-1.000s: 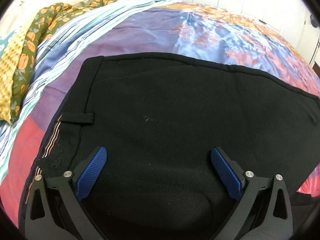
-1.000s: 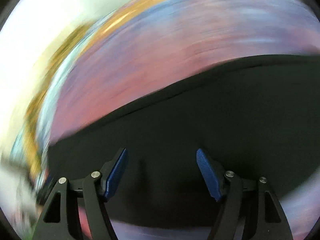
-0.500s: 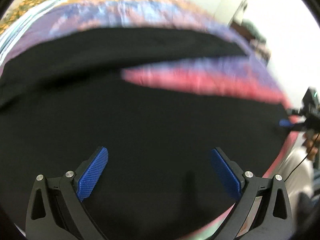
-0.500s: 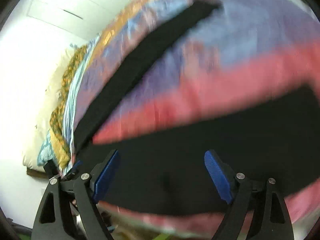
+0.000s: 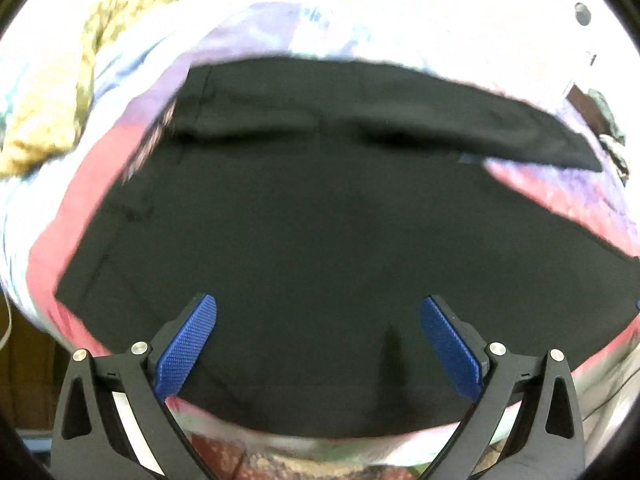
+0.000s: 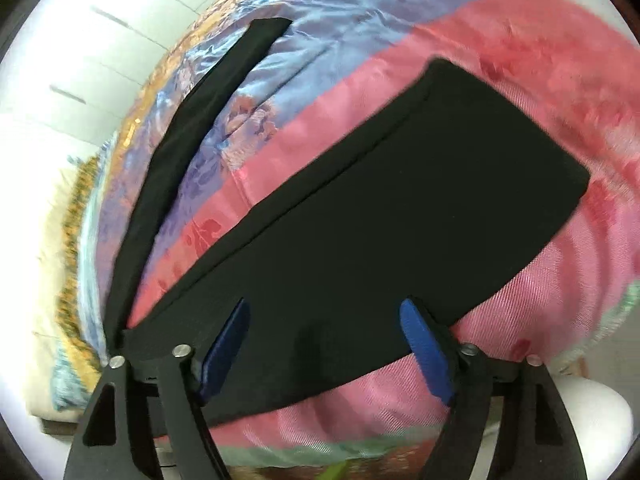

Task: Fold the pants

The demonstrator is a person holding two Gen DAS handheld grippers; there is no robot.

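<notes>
Black pants (image 5: 320,216) lie spread flat on a bed, legs apart in a V. In the left wrist view the waistband is at the left and one leg (image 5: 400,112) runs along the far side. In the right wrist view the near leg (image 6: 400,216) stretches away to its hem at the upper right, and the far leg (image 6: 208,108) is a thin strip at the left. My left gripper (image 5: 318,338) is open and empty above the seat of the pants. My right gripper (image 6: 326,340) is open and empty above the near leg's lower edge.
The bed has a pink, purple and blue patterned cover (image 6: 520,60). A yellow-green floral cloth (image 5: 52,120) lies bunched at the far left. The bed's near edge (image 5: 320,444) is just below the left gripper. White wall panels (image 6: 100,40) stand behind the bed.
Both grippers have pulled back and up from the pants, so more of the garment and bed shows. The views have swung. Both stay open and empty.
</notes>
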